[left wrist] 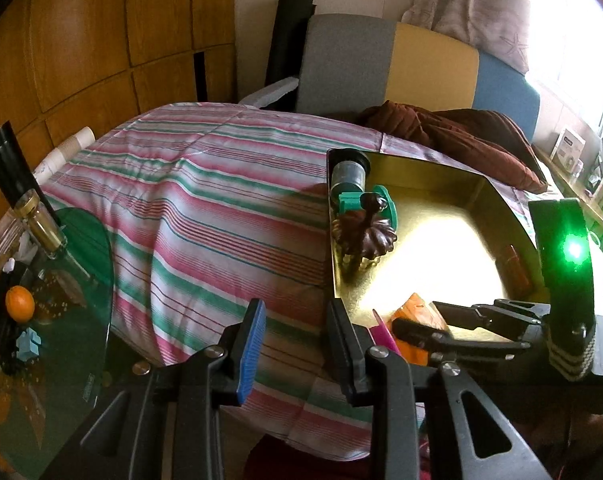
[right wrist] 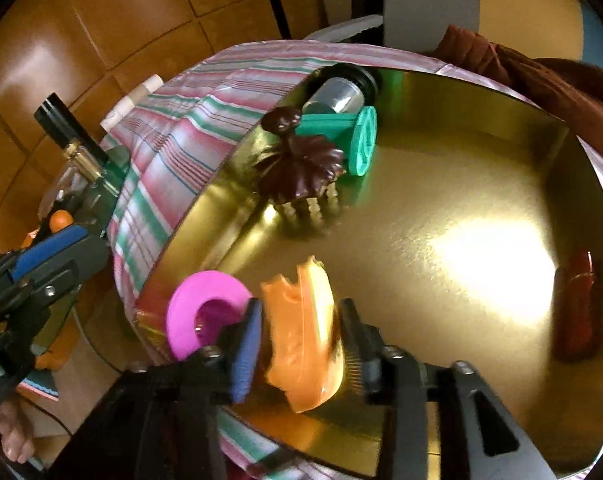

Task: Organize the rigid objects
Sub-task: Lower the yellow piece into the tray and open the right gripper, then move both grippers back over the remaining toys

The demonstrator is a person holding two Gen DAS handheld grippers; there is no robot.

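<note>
A gold tray [left wrist: 457,240] [right wrist: 441,216] sits on the striped cloth. In it lie a brown flower-shaped toy [left wrist: 367,236] [right wrist: 301,164], a green plastic piece [left wrist: 377,204] [right wrist: 347,136], a grey cylinder [left wrist: 347,178] [right wrist: 337,94], a red object [right wrist: 577,308] and a pink ring [right wrist: 205,312]. My right gripper [right wrist: 299,340] is shut on an orange plastic piece [right wrist: 301,332] just above the tray's near left corner; it also shows in the left wrist view [left wrist: 417,312]. My left gripper [left wrist: 297,344] is open and empty over the cloth, left of the tray.
A green glass side table [left wrist: 61,300] at the left holds an orange fruit [left wrist: 20,304], a perfume bottle [left wrist: 25,200] and a blue block [left wrist: 28,350]. A brown cushion [left wrist: 461,136] lies behind the tray. Paper cups [left wrist: 67,150] lie at the cloth's far left.
</note>
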